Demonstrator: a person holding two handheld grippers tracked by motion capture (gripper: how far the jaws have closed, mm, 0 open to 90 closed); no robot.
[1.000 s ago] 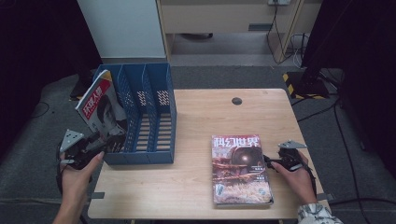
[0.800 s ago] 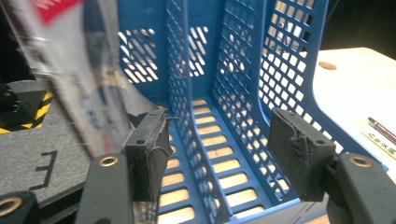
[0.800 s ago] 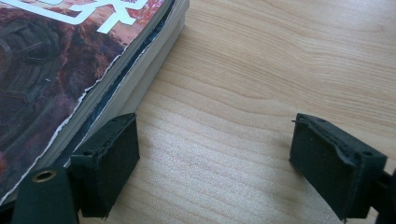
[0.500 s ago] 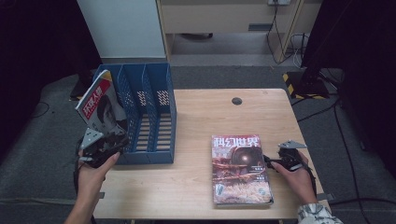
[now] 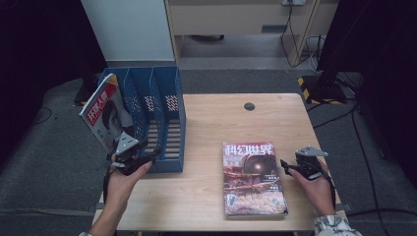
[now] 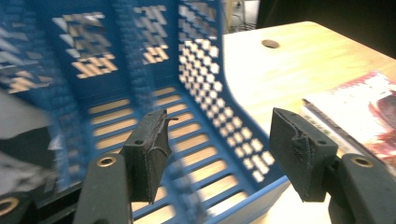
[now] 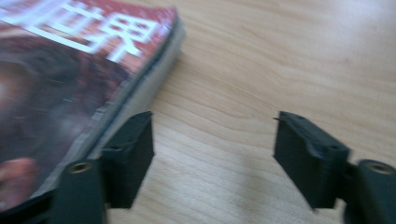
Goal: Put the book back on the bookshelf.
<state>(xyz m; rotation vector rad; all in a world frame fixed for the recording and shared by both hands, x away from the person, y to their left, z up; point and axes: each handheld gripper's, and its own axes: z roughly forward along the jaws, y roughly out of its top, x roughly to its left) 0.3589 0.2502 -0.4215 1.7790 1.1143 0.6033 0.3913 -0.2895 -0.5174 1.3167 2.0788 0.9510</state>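
Note:
A blue three-slot file holder (image 5: 167,101) stands at the table's left, with a red-and-white magazine (image 5: 103,115) upright in its leftmost slot. My left gripper (image 5: 151,156) hovers at the holder's front edge, open with nothing between its jaws. Along its jaws (image 6: 219,140) I see the holder's perforated dividers (image 6: 210,70). A stack of magazines (image 5: 253,182) lies flat at the front right. My right gripper (image 5: 285,166) sits just right of it. Its jaws have just been closing. They still stand apart (image 7: 212,135) over bare wood, with the left one beside the stack's edge (image 7: 140,88).
The wooden table (image 5: 221,123) has a round cable hole (image 5: 250,106) near its far edge. Behind it stand a white panel (image 5: 133,29) and a desk. Cables and a yellow-black striped base (image 5: 307,83) lie on the dark floor to the right.
My left hand has carried its gripper to the right, along the front of the file holder. The right hand has stayed beside the magazine stack.

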